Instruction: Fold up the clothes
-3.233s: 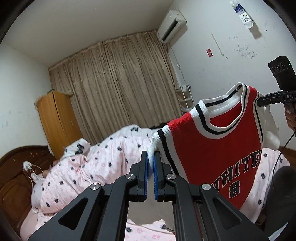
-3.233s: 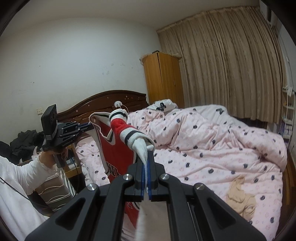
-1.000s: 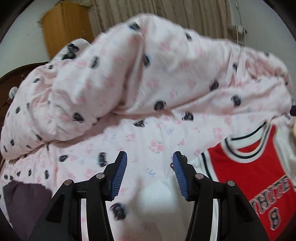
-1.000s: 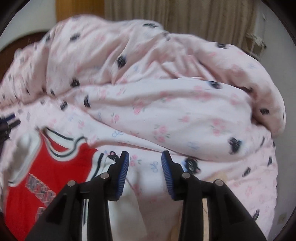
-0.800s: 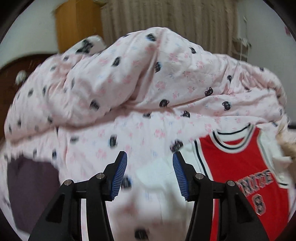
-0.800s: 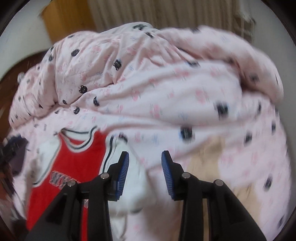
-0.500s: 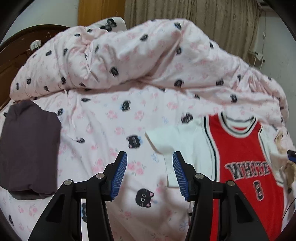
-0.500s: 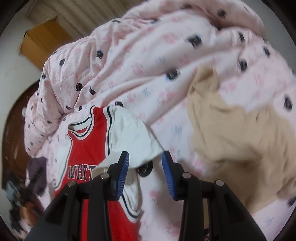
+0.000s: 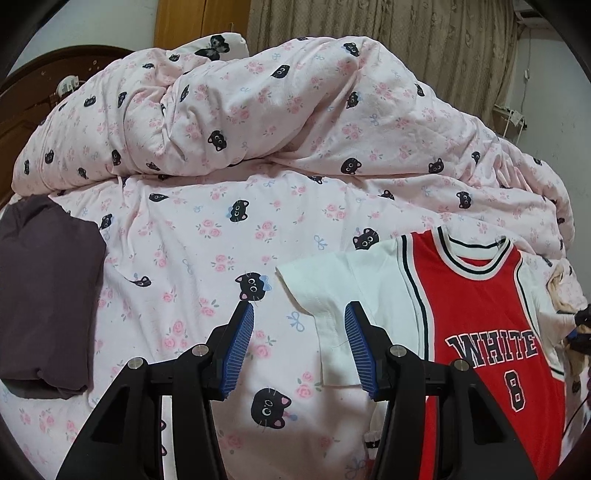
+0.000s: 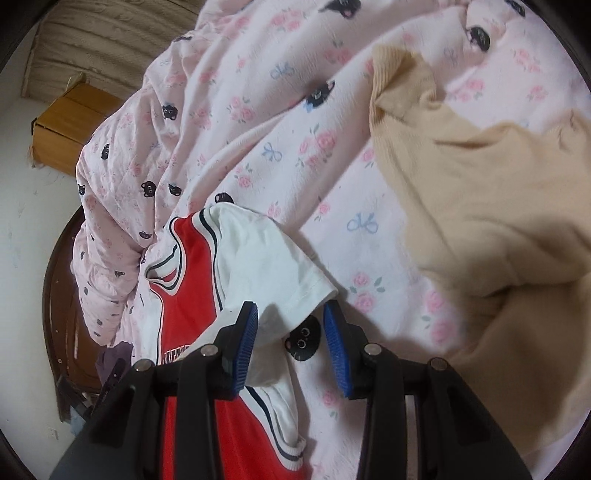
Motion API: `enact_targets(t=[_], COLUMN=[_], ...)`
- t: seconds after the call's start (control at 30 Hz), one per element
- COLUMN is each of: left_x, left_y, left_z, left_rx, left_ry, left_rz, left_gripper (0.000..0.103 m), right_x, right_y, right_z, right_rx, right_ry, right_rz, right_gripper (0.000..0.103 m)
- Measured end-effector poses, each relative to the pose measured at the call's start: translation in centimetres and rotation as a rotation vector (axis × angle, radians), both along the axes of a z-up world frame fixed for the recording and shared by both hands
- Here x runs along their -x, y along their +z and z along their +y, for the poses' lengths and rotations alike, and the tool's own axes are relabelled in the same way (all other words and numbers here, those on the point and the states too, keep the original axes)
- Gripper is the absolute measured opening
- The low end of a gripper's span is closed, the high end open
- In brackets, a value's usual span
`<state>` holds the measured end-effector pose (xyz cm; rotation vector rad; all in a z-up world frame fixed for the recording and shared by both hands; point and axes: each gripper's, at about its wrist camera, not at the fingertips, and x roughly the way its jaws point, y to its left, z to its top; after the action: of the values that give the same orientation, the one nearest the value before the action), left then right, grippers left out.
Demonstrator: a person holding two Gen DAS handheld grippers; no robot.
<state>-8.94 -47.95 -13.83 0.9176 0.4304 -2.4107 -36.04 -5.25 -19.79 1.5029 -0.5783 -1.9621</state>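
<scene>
A red and white basketball shirt [image 9: 480, 317] with "WHITE 8" on its chest lies flat on the pink cat-print bed sheet [image 9: 192, 266]. Its white left sleeve [image 9: 332, 295] spreads out just ahead of my left gripper [image 9: 299, 325], which hangs open above the sleeve's hem with nothing between its blue pads. In the right wrist view the same shirt [image 10: 192, 295] appears tilted, and its other white sleeve [image 10: 273, 273] reaches to my right gripper [image 10: 290, 325]. That gripper is open, with the sleeve's edge and the sheet showing between its fingers.
A bunched pink duvet [image 9: 258, 110] fills the far side of the bed. A folded dark purple garment [image 9: 44, 295] lies at the left. A beige garment [image 10: 480, 184] lies crumpled right of the shirt. A wooden headboard [image 10: 59, 295], wardrobe [image 9: 199, 22] and curtains [image 9: 406, 37] stand behind.
Both grippers let go of the shirt's shoulders and it now lies flat on the bed. Over the last second both drew back and lowered toward the sleeves; the right one rolled strongly.
</scene>
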Motion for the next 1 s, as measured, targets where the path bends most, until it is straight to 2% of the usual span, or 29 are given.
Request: enact_targets(t=[0.17, 0.27, 0.3, 0.33, 0.37, 0.43, 0.63, 0.77, 1.0], left_x=[0.2, 0.4, 0.5, 0.6, 0.7, 0.9, 0.9, 1.0, 1.2], left_y=[-0.2, -0.4, -0.4, -0.5, -0.5, -0.6, -0.8, -1.0, -1.2], left_z=[-0.1, 0.0, 0.1, 0.3, 0.4, 0.5, 0.4, 0.5, 0.4], left_rx=[-0.003, -0.014, -0.015, -0.012, -0.010, -0.007, -0.013, -0.003, 0.003], left_ry=[0.007, 0.003, 0.000, -0.003, -0.007, -0.012, -0.003, -0.001, 0.003], left_rz=[-0.001, 0.001, 0.001, -0.002, -0.005, -0.011, -0.014, -0.021, -0.033], left_gripper=[0.046, 0.046, 0.046, 0.046, 0.046, 0.046, 0.046, 0.046, 0.046], right_x=[0.2, 0.4, 0.5, 0.6, 0.7, 0.8, 1.3, 1.9, 2.1], right_y=[-1.5, -1.8, -1.8, -1.8, -1.6, -1.1, 2.6, 4.7, 4.3], right_z=[0.2, 0.3, 0.3, 0.3, 0.1, 0.1, 0.5, 0.2, -1.1], right_rx=[0.060, 0.098, 0.104, 0.111, 0.097, 0.085, -0.015, -0.136, -0.308], right_ry=[-0.059, -0.083, -0.088, -0.092, -0.089, -0.091, -0.105, -0.081, -0.023], right_rz=[-0.085, -0.095, -0.091, -0.086, -0.069, -0.038, 0.158, 0.291, 0.420], right_gripper=[0.039, 0.039, 0.037, 0.030, 0.017, 0.003, 0.003, 0.003, 0.003])
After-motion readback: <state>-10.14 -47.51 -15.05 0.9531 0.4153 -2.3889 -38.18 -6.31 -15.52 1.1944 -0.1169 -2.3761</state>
